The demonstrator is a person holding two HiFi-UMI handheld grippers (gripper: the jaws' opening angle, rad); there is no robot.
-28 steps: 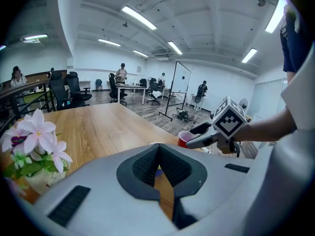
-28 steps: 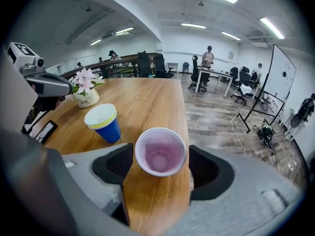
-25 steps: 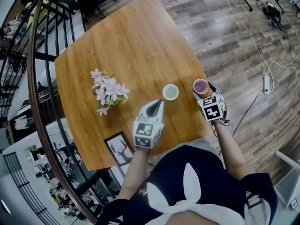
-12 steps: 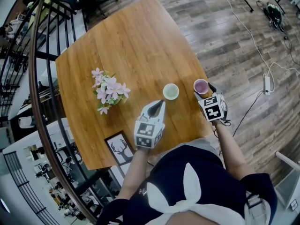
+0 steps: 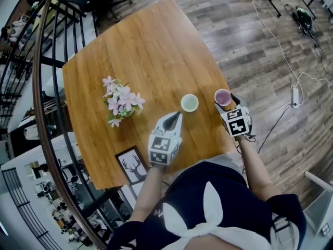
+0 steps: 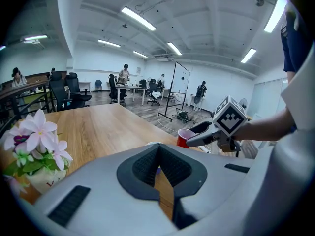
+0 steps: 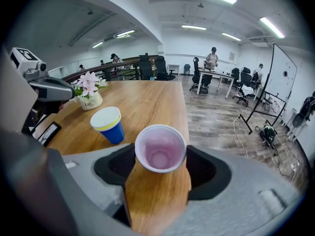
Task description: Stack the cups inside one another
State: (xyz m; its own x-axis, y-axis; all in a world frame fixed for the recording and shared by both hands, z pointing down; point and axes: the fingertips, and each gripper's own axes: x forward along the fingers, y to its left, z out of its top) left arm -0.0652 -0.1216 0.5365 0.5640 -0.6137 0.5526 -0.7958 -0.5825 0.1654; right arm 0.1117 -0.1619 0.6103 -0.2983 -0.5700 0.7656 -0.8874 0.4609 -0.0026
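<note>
Reaching forward and tilted down, right gripper [image 5: 226,102]: fingers have just been closing and now pinch the red cup [image 5: 222,96], which stands upright on the wooden surface [image 5: 145,51] just right of the blue cup [image 5: 189,102]. Left gripper [image 5: 175,116]: fingers pressed together, nothing between them, angled down, tips near the blue cup's near side.

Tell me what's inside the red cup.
The red cup is empty: its pale inner wall and bottom show fully from above. Only the table under its base is covered.
</note>
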